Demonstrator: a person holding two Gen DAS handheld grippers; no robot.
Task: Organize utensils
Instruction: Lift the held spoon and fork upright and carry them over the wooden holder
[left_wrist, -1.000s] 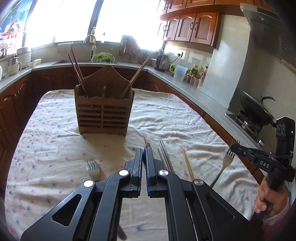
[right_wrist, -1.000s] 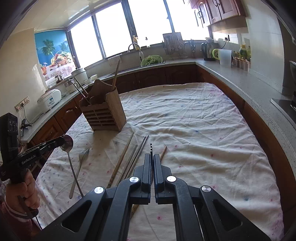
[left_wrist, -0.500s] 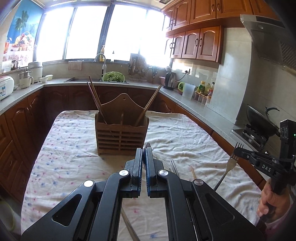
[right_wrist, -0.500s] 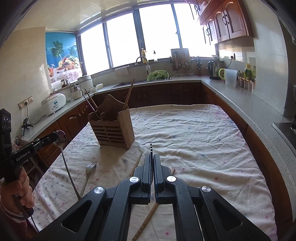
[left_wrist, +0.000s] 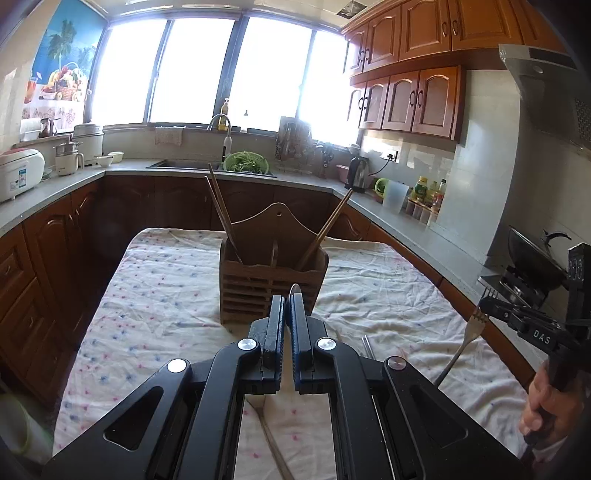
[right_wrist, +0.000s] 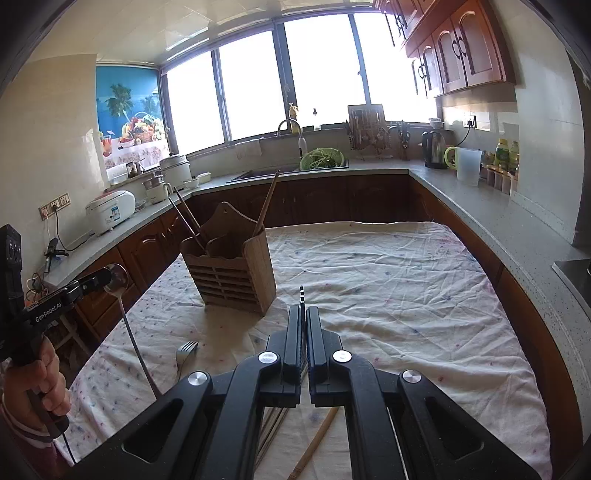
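Observation:
A wooden utensil holder (left_wrist: 272, 284) stands on the cloth-covered table and holds wooden chopsticks (left_wrist: 221, 210); it also shows in the right wrist view (right_wrist: 231, 267). My left gripper (left_wrist: 287, 301) is shut on a metal spoon (right_wrist: 120, 295), bowl up, handle hanging down. My right gripper (right_wrist: 303, 314) is shut on a metal fork (left_wrist: 467, 338), tines up. Both are held above the table, in front of the holder. Another fork (right_wrist: 184, 352) lies on the cloth.
Metal chopsticks (left_wrist: 366, 345) and a wooden chopstick (right_wrist: 317, 441) lie on the cloth (right_wrist: 388, 295) near the front. Counters ring the table, with a sink, a green colander (right_wrist: 322, 158), a rice cooker (right_wrist: 110, 210), a kettle and a stove at the right.
Both grippers have risen and tilted up with the spoon and the fork. The holder now sits lower and nearer the middle of both views.

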